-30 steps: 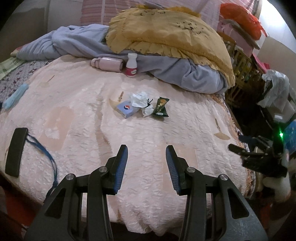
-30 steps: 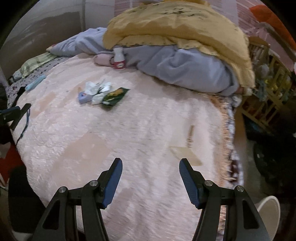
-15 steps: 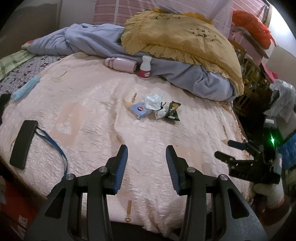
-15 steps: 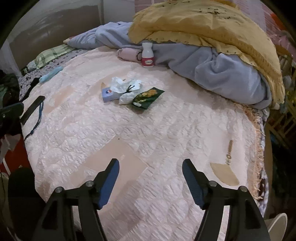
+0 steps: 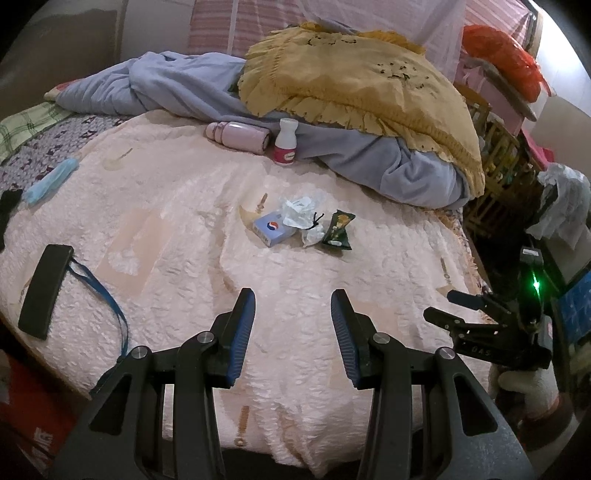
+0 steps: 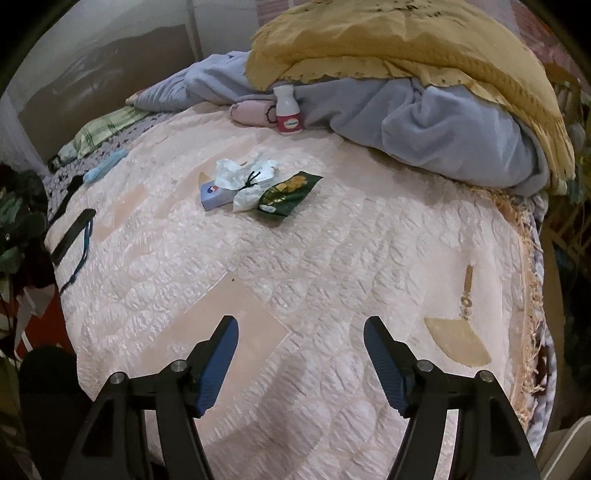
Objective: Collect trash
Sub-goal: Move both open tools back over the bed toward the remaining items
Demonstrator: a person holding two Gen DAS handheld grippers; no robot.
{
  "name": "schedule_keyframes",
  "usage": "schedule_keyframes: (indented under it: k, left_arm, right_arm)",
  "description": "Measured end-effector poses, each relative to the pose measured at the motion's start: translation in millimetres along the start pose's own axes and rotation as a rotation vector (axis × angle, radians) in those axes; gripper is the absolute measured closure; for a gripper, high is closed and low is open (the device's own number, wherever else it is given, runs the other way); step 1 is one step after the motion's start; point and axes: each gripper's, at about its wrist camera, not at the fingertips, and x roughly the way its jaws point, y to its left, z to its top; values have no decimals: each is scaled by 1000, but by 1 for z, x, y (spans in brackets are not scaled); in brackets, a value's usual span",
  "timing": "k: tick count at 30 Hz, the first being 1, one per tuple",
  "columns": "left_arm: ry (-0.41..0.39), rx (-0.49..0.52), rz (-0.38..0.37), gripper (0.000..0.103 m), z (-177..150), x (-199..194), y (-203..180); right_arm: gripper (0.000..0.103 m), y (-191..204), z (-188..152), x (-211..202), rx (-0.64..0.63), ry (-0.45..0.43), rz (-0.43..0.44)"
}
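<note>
Both tools — left (image 5: pixel 293 308), right (image 6: pixel 300 334) — released, empty; blue box (image 6: pixel 214 195) shut.

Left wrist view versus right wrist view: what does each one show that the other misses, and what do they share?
Only the left wrist view shows the right tongs off the bed's right edge, the orange-red bag on the shelf behind, and the striped fabric at the head.

Only the right wrist view shows the fan-shaped patch near the bedspread's fringed edge and the dark leafy shape at far left.

Both show the trash cluster mid-bed: blue box, crumpled white plastic, green wrapper; also the white bottle, pink flask and yellow cloth.
</note>
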Motion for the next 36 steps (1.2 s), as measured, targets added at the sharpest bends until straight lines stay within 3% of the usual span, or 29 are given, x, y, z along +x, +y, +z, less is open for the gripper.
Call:
schedule_keyframes:
  k: [10, 27, 36]
  left_arm:
    - [-4, 15, -17, 62, -2, -2, -14]
    - [-8, 0, -20, 62, 1, -10, -2]
    - [-73, 12, 50, 62, 23, -50, 24]
  right_arm:
    - [35, -11, -4, -12, -6, -1, -11]
    - [35, -8, -6, -8, -14, 18, -30]
    - [35, 1, -2, -9, -43, 10, -22]
